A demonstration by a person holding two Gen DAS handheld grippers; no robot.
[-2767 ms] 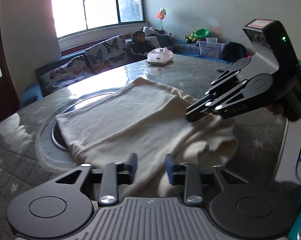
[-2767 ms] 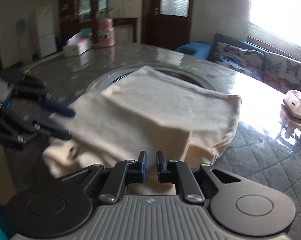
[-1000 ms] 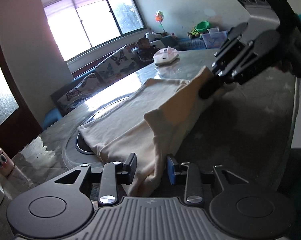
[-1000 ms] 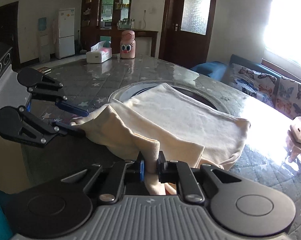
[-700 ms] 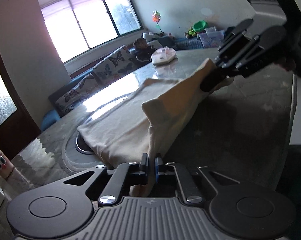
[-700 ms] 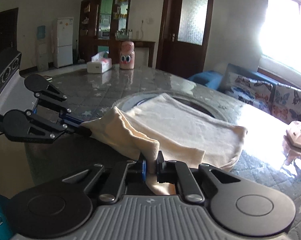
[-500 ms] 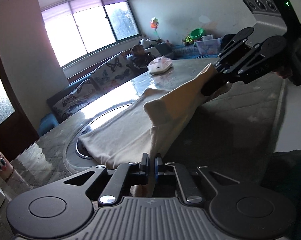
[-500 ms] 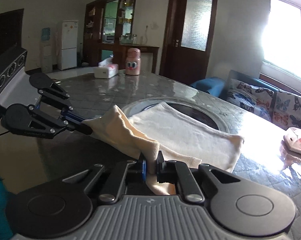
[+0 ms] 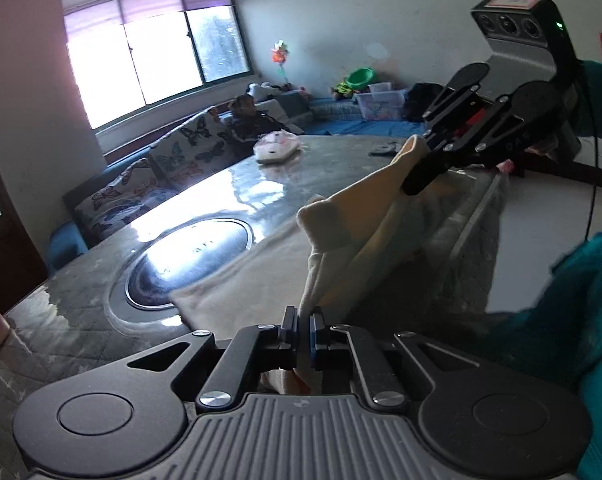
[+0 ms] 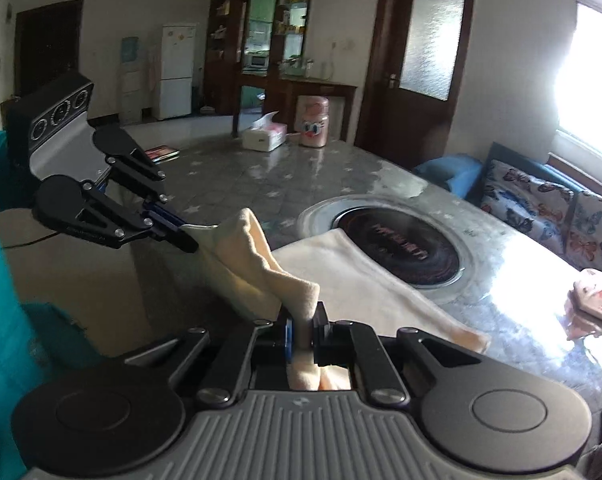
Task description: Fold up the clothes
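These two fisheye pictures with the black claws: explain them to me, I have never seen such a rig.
A person holds two hand-held grippers, each with a camera looking along its fingers. One picture is from the left gripper, the other from the right gripper; each also shows the other gripper. Both are clamped shut on the near edge of a cream-coloured soft garment, lifting it while the rest lies on the grey star-patterned table, beside a round black inset hob. A white tissue box and pink jar stand at the far end.

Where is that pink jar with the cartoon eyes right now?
In the right wrist view the pink jar stands at the far end of the table, beside the tissue box.
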